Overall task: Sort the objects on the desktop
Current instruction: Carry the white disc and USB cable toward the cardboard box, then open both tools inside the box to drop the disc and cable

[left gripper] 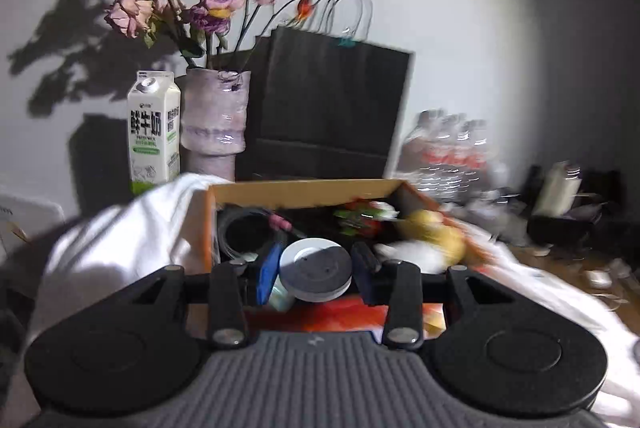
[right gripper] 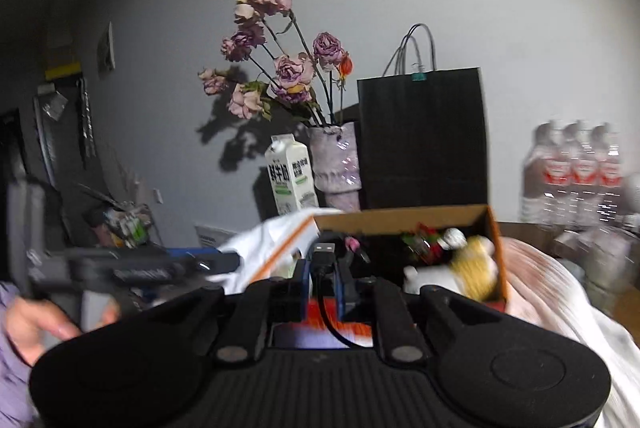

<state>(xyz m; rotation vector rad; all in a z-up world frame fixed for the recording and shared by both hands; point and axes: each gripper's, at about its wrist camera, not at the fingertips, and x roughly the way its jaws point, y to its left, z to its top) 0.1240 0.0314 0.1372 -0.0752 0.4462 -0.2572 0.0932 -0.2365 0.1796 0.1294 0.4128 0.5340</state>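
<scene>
My left gripper (left gripper: pixel 316 268) is shut on a round white and grey puck-shaped object (left gripper: pixel 316 272), held at the near edge of an open cardboard box (left gripper: pixel 304 188). The box holds a black ring-shaped item (left gripper: pixel 244 232), a red and green packet (left gripper: pixel 360 220) and a yellow plush toy (left gripper: pixel 436 232). My right gripper (right gripper: pixel 324 280) is shut on a black USB cable (right gripper: pixel 323 260), plug pointing up, just in front of the same box (right gripper: pixel 400 218). The left gripper's body (right gripper: pixel 140 268) shows at the left of the right wrist view.
Behind the box stand a milk carton (left gripper: pixel 154 132), a vase of dried roses (left gripper: pixel 214 124), a black paper bag (left gripper: pixel 328 108) and a pack of water bottles (left gripper: pixel 448 152). White cloth (left gripper: pixel 120 240) drapes around the box. Clutter lies at the right.
</scene>
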